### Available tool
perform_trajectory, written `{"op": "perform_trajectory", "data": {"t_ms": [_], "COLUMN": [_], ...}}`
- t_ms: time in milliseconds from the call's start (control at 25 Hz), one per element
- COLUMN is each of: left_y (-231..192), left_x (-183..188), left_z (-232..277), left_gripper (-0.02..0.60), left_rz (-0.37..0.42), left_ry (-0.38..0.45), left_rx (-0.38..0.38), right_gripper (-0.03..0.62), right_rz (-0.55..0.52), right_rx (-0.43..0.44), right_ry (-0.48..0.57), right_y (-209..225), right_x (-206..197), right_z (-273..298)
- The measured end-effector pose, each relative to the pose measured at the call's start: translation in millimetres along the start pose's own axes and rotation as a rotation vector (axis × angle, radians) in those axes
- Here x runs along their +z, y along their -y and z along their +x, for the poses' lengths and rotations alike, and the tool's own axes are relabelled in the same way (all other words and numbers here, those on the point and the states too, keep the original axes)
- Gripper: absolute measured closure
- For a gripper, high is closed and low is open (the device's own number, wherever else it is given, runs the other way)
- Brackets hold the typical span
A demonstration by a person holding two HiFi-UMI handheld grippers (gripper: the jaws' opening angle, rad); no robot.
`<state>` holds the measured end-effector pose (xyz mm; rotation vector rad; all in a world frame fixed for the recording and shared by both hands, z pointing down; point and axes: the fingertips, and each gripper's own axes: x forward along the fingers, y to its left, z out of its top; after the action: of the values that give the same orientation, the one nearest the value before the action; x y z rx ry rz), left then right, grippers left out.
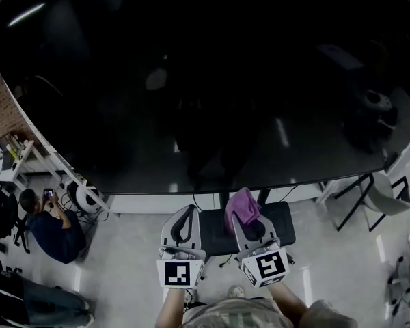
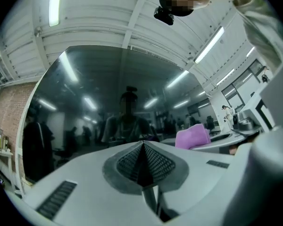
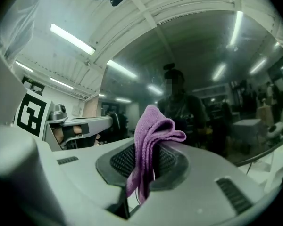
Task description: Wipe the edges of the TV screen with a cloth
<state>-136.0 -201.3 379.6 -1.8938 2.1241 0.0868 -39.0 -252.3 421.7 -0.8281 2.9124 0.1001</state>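
Observation:
A large black TV screen (image 1: 205, 80) fills most of the head view, its bottom edge (image 1: 212, 192) just ahead of both grippers. My right gripper (image 1: 246, 214) is shut on a folded purple cloth (image 1: 242, 205), which sticks up past its tips close below the screen's bottom edge. In the right gripper view the cloth (image 3: 151, 140) is pinched between the jaws, with the dark screen (image 3: 203, 88) right in front. My left gripper (image 1: 188, 214) sits beside it, shut and holding nothing. The left gripper view shows its closed tips (image 2: 142, 147), the screen (image 2: 99, 112) and the cloth (image 2: 193, 138) at right.
A dark TV stand base (image 1: 215, 231) lies on the pale floor under the grippers. A seated person (image 1: 51, 227) is at the left near a white shelf (image 1: 17, 162). A chair (image 1: 386, 197) stands at right. Brick wall (image 1: 0, 108) runs along the left.

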Motion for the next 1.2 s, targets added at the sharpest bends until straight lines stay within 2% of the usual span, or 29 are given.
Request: {"op": "perform_trajectory", "data": {"t_ms": [80,240,320,440,640,800,1000,1120,1200], "left_y": [-13.0,-31.4,-49.0,-75.8,-117.8,-163.3,-227.2,-258.1,-273.2], "left_x": [-2.0,-8.4,-15.4,-28.0,-36.8,-39.5,-46.9,-60.6,-71.9], "left_z": [3.9,7.9,4.0,-1.9,-20.1,-57.6,-107.5,-138.6,-156.3], "left_gripper": [0.566,0.566,0.566,0.566,0.566,0.566,0.566,0.566,0.566], "left_rz": [-0.001,0.000,0.007,-0.014,-0.004,0.011,0.012,-0.006,-0.019], "left_ry": [0.014,-0.009,-0.029,-0.060,-0.069,-0.085,-0.114,-0.142,-0.173], "left_rx": [-0.018,-0.055,-0.043,0.006,0.100,0.182,0.286,0.358,0.382], "right_gripper": [0.543,0.543,0.543,0.543,0.543,0.543,0.543,0.543,0.543], "right_rz": [0.002,0.018,0.024,0.023,0.034,0.036,0.055,0.073,0.076], "right_rx": [-0.019,-0.072,-0.065,-0.035,0.051,0.172,0.260,0.319,0.341], "right_ry": [-0.005,-0.027,-0.024,-0.024,-0.030,-0.032,-0.047,-0.088,-0.127], "right_y": [-6.2,-14.2,-26.1,-42.1,-79.8,-146.1,-229.4,-273.3,-297.1], "right_x": [-4.1,-14.0,-14.6,-16.1,-21.6,-21.6,-31.2,-48.2,-67.3], "right_z": [12.5,31.1,39.8,53.9,79.9,103.6,133.0,146.2,154.6]}}
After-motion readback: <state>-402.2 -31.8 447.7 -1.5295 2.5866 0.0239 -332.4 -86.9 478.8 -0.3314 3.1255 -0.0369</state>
